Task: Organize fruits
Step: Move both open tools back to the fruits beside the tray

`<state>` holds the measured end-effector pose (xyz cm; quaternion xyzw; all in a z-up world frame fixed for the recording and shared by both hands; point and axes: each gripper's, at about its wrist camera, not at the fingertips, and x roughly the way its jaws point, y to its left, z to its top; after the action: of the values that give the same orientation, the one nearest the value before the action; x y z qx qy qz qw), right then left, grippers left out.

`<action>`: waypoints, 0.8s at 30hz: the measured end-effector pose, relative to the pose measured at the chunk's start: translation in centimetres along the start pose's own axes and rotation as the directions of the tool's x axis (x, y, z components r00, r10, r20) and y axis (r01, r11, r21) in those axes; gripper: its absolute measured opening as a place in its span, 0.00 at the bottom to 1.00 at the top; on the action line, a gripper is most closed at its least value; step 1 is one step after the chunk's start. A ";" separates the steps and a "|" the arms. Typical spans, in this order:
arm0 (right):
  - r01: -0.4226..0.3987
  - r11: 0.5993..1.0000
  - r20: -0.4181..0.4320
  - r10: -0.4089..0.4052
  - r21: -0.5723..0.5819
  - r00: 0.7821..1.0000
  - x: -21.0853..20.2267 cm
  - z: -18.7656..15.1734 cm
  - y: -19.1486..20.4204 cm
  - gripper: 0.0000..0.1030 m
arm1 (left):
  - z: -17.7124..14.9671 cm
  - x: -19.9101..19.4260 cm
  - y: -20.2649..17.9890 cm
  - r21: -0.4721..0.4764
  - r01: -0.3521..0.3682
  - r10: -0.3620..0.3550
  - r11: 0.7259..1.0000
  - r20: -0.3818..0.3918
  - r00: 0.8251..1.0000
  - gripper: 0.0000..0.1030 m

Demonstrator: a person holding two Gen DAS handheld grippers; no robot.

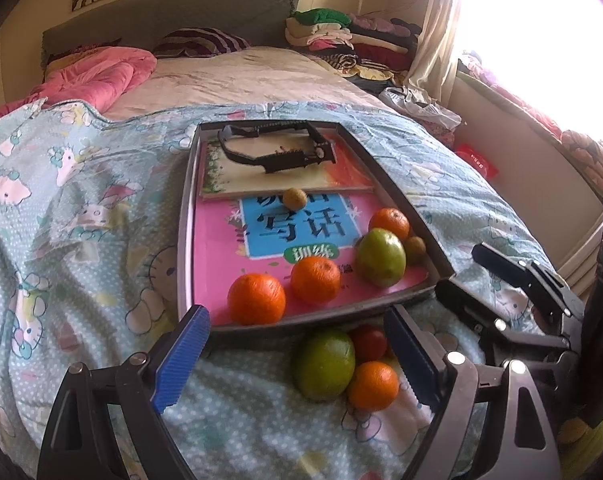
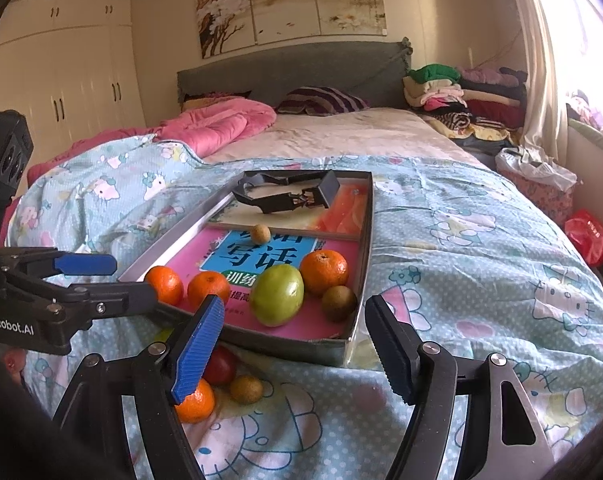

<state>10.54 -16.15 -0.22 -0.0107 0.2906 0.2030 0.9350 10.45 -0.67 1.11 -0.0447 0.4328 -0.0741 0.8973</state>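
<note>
You are hovering your left gripper [image 1: 297, 364], released, over the round green fruit [image 1: 324, 365] on the soft quilted bed [image 1: 81, 240], risking nudging it and the small orange tangerine [image 1: 372, 385] touching it away from the shallow grey metal tray [image 1: 183, 240].

I am holding my left gripper [image 1: 297, 364] low with its jaws spread wide and gripping nothing, my right gripper [image 2: 293, 350] beside it with jaws equally wide and bare, blue pads [image 2: 197, 348] facing inward, both pointing forward.

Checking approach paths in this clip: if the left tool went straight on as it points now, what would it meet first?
Probably the green fruit on the bedspread, between the open left tool and the tray's near rim; depth is hard to judge.
</note>
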 end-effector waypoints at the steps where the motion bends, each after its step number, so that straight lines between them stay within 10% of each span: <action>1: -0.001 1.000 -0.001 0.001 0.001 1.000 0.0 -0.1 0.0 0.72 | -0.2 -0.1 0.2 -0.004 -0.002 0.002 1.000 -0.001 1.000 0.86; 24: -0.069 0.996 -0.101 0.064 -0.048 0.993 -0.3 -3.4 3.6 0.72 | -3.1 -0.3 0.6 0.033 -0.006 0.007 0.999 -0.051 0.999 0.86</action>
<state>7.13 -13.43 -2.52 -0.0351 0.3314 0.2406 0.9116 7.91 -0.04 -0.63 -0.0265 0.4543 -0.0794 0.8869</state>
